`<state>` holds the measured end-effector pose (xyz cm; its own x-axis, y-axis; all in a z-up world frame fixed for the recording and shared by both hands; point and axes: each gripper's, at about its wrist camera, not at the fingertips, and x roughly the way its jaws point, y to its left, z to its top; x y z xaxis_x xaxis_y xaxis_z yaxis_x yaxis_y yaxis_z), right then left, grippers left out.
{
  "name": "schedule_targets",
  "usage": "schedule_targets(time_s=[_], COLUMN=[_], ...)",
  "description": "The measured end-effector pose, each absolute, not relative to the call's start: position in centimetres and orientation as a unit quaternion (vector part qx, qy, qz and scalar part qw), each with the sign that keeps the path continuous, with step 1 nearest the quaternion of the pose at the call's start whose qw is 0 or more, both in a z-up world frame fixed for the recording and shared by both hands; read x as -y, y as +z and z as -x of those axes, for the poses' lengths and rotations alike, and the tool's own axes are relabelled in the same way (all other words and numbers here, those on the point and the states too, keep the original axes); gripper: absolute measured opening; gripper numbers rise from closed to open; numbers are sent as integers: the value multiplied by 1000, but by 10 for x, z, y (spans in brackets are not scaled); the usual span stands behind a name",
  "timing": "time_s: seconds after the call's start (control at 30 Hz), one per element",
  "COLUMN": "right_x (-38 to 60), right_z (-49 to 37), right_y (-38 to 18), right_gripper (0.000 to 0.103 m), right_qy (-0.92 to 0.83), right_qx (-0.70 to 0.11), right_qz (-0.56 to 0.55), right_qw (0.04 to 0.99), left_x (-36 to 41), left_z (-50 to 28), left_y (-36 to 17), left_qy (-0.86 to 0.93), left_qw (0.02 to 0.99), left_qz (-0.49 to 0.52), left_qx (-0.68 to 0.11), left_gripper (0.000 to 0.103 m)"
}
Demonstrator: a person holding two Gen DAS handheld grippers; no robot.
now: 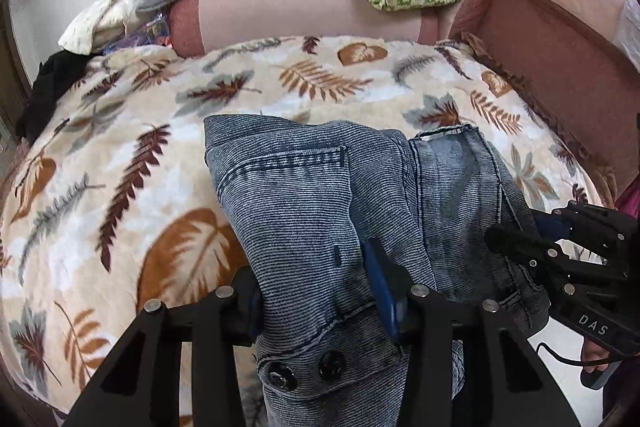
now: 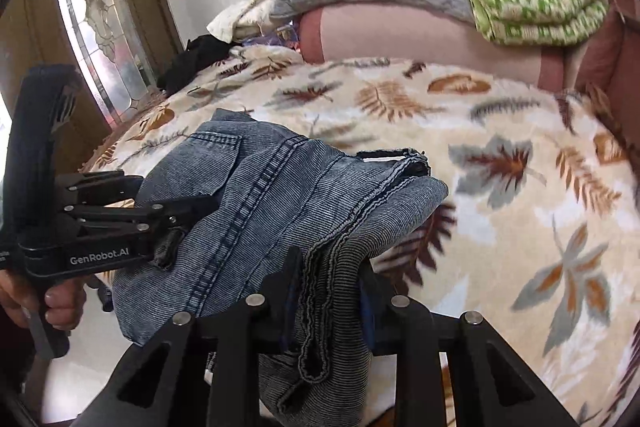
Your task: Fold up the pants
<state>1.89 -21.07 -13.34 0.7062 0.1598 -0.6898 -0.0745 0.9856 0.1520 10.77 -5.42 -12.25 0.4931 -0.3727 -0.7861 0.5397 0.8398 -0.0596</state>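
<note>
The faded blue ribbed denim pants [image 1: 320, 195] lie bunched at the near edge of the cream leaf-patterned fleece blanket [image 1: 120, 155], pinched at the waistband by the left gripper [image 1: 320, 291] and at the hem by the right gripper [image 2: 332, 291].

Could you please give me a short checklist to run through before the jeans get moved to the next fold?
1. Left gripper clamped on the jeans near the waistband buttons: ok.
2. Right gripper clamped on bunched denim: ok.
3. Jeans partly lifted, far end resting on the leaf blanket: ok.
4. Legs lying flat and aligned: not ok, fabric is bunched.
5. Blanket beyond the jeans free of clutter: ok.
6. Lower hanging part of the jeans: cannot tell.
</note>
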Motion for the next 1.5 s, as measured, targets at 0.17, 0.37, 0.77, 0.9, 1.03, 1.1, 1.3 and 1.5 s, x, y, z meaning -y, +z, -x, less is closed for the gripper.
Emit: schedule_targets(time_s=[0.17, 0.37, 0.77, 0.9, 1.03, 1.1, 1.3, 1.5], right_x=[209, 213, 227, 229, 233, 237, 245, 244], right_z=[-35, -60, -116, -133, -147, -156, -178, -197], right_y=[-120, -113, -108, -114, -124, -132, -163, -203], right_gripper=[27, 27, 27, 27, 27, 27, 27, 36], right_qy=[62, 56, 46, 44, 41, 40, 17, -26], right_qx=[-365, -356, -340, -344, -352, -362, -399, -446], right_qz=[-39, -30, -30, -33, -44, -54, -69, -21], right_qw=[928, 932, 939, 937, 934, 930, 914, 895], left_x=[58, 66, 85, 88, 91, 93, 94, 102], left_z=[-125, -149, -199, -215, -227, -235, -251, -255], left_y=[-113, -107, -104, -113, -126, -136, -172, -195], left_qy=[-257, -250, -234, -230, -227, -222, -187, -160], left_qw=[864, 870, 880, 879, 876, 872, 868, 863], left_qz=[-105, -109, -121, -120, -121, -122, -152, -197], left_qx=[-419, -412, -396, -401, -409, -419, -434, -436], left_gripper=[46, 46, 46, 46, 46, 46, 49, 59])
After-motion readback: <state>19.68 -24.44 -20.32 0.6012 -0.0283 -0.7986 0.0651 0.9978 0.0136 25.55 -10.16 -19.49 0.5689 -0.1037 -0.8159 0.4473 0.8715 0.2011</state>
